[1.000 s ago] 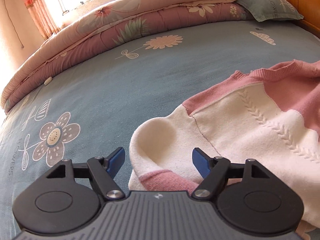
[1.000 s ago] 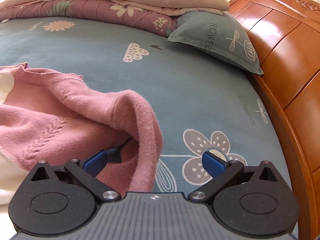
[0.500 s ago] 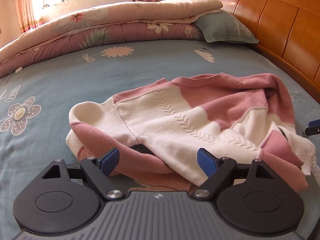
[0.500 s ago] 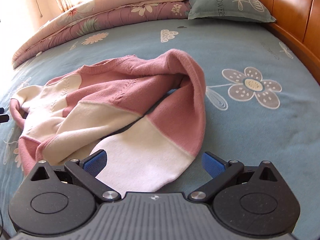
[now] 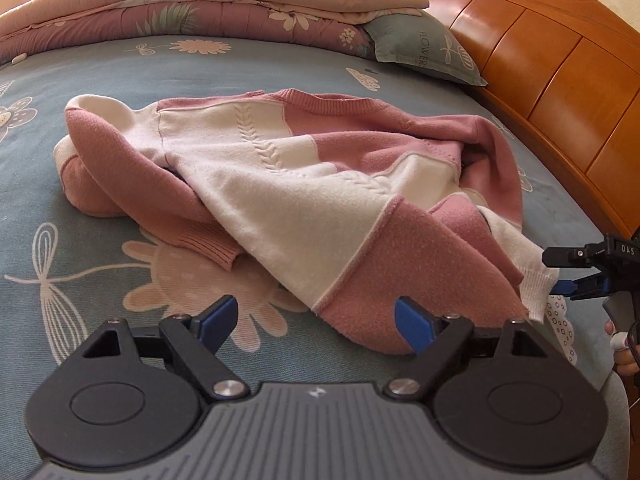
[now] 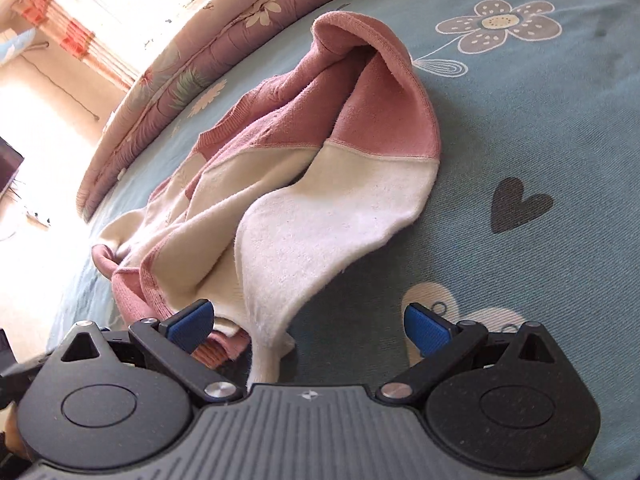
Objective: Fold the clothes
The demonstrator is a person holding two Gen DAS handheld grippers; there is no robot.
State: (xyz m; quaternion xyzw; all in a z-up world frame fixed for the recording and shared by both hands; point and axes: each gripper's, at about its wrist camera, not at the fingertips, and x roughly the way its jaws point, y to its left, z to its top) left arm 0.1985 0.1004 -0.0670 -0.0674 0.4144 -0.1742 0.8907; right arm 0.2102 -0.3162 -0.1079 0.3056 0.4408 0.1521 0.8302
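Sweater [image 5: 304,192] in pink and white lies bunched up in a heap on the blue bed sheet [image 5: 100,80] with flower pictures. The left gripper [image 5: 316,320] is just above the sheet at the near edge of the sweater. Its blue pads [image 5: 218,316] are wide apart and hold nothing. The right gripper [image 6: 306,322] is at the other end of the sweater. Its pads are wide apart too, and a white bit of the sweater lies between them, but they do not pinch it. A folded quilt [image 5: 180,8] and a pillow [image 5: 424,48] sit far back by the wooden headboard [image 5: 552,80].
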